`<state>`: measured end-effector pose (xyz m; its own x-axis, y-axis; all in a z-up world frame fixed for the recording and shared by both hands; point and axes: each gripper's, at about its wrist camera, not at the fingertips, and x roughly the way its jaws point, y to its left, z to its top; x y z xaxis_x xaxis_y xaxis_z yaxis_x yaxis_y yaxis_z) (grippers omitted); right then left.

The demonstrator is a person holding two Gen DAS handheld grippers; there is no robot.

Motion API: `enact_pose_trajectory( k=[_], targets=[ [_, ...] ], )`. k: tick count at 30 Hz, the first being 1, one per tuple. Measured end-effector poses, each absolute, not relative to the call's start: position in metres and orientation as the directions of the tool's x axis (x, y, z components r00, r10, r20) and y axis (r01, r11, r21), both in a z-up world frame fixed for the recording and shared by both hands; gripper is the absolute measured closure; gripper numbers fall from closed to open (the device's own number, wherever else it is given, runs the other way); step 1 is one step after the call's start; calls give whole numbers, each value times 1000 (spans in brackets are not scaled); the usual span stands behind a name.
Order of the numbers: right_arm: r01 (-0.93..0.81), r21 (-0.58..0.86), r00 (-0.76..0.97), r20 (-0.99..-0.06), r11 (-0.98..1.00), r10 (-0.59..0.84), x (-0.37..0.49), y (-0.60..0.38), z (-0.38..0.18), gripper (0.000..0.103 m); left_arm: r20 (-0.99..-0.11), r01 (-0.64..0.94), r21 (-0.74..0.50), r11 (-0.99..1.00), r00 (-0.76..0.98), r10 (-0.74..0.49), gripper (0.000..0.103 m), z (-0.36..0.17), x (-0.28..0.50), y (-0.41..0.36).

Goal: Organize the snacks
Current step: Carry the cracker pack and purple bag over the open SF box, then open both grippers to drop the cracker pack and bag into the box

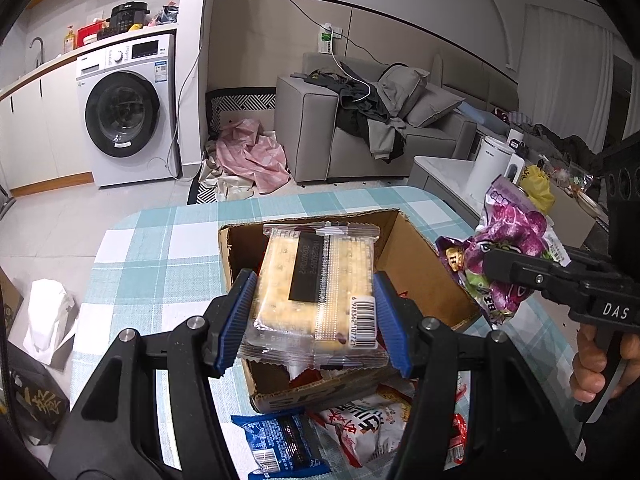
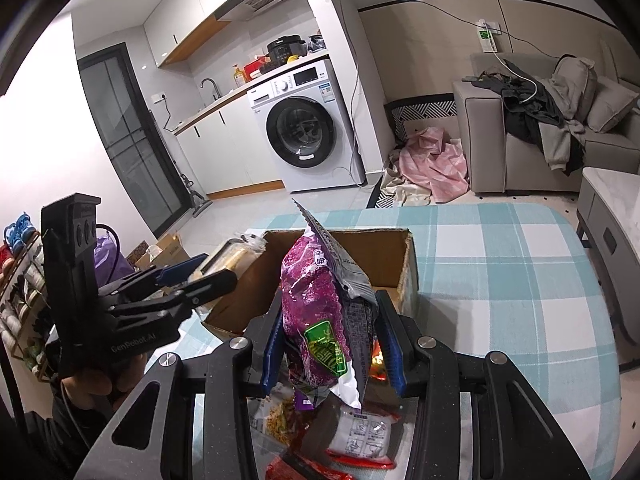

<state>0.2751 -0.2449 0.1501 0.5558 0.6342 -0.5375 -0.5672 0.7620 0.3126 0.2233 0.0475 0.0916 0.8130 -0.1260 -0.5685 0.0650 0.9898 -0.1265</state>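
Left gripper pinches a cracker packet above the cardboard box; right gripper clamps a purple snack bag alongside.

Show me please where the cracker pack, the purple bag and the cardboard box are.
cracker pack (image 1: 316, 292), left wrist view, middle of the clear wrapper.
purple bag (image 2: 316, 292), right wrist view, its purple front.
cardboard box (image 1: 424, 276), left wrist view, inner right wall.

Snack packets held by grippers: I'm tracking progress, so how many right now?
2: a clear cracker packet in the left gripper, a purple bag in the right gripper.
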Motion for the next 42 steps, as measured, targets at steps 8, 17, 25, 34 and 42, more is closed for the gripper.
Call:
enact_pose_trajectory(
  k=[8, 17, 25, 34, 42],
  targets=[
    [-566, 312, 556, -539, 763, 633, 286, -234, 146, 61, -577, 67, -132, 989, 806, -131, 47, 85, 235, 50],
    [-545, 343, 560, -530, 765, 637, 302, -229, 147, 61, -589, 72, -127, 989, 797, -133, 47, 73, 260, 51],
    [-510, 364, 554, -554, 779, 621, 323, -222, 138, 61, -601, 64, -111, 992, 791, -118, 47, 57, 277, 48],
    [-499, 336, 552, -587, 799, 592, 335, -208, 121, 61, -609, 43, -93, 995, 788, -91, 47, 44, 291, 45],
    [-496, 271, 573, -612, 825, 545, 340, -195, 112, 61, -629, 34, -79, 996, 774, -76, 47, 32, 302, 42]
  ],
)
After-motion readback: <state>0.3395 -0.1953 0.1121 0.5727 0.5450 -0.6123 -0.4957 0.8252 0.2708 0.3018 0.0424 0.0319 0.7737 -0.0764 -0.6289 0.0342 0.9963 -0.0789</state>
